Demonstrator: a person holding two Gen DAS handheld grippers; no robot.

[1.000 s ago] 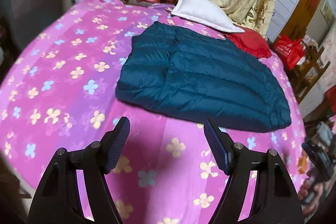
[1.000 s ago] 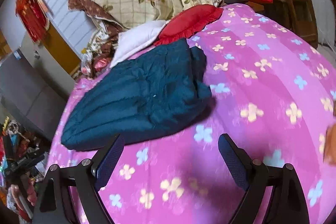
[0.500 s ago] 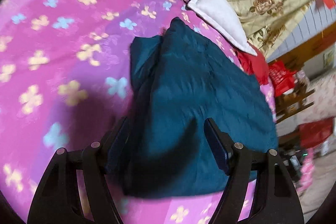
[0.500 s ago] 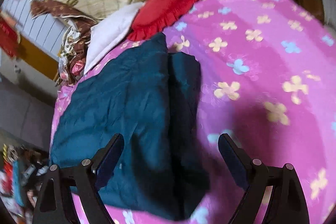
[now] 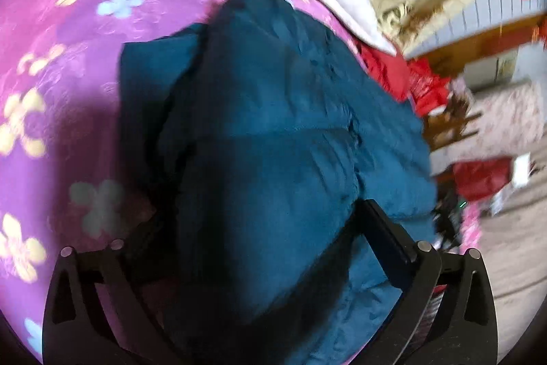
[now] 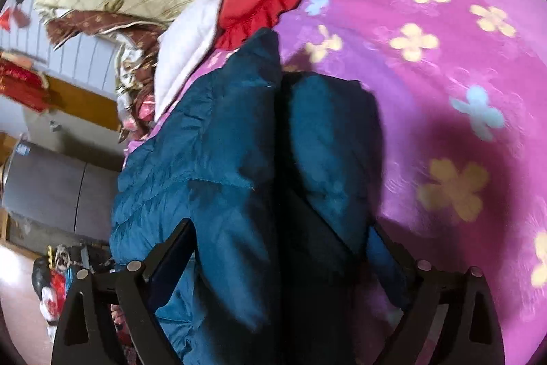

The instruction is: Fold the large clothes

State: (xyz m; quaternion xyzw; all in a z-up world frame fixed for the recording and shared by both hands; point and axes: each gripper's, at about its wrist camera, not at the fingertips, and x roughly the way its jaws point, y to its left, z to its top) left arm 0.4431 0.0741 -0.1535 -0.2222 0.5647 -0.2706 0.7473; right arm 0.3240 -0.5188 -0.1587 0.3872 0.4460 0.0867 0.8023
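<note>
Straddling teal jacket [image 5: 273, 125] now, not sheet [image 5: 68, 57]: left gripper [image 5: 259, 248], right gripper [image 6: 283, 248], jaws opening, unpinched.

Soft, even daylight is filling both views. Motion blur is smearing the flower prints on the purple-pink bedspread [image 5: 85, 33] and the cluttered room at the far right of the left wrist view. A dark shadow is falling across the near folds of the teal quilted down jacket [image 6: 218, 139] and the sheet beside it. Fisheye curvature is bending the edges, with black corners vignetting each frame.
</note>
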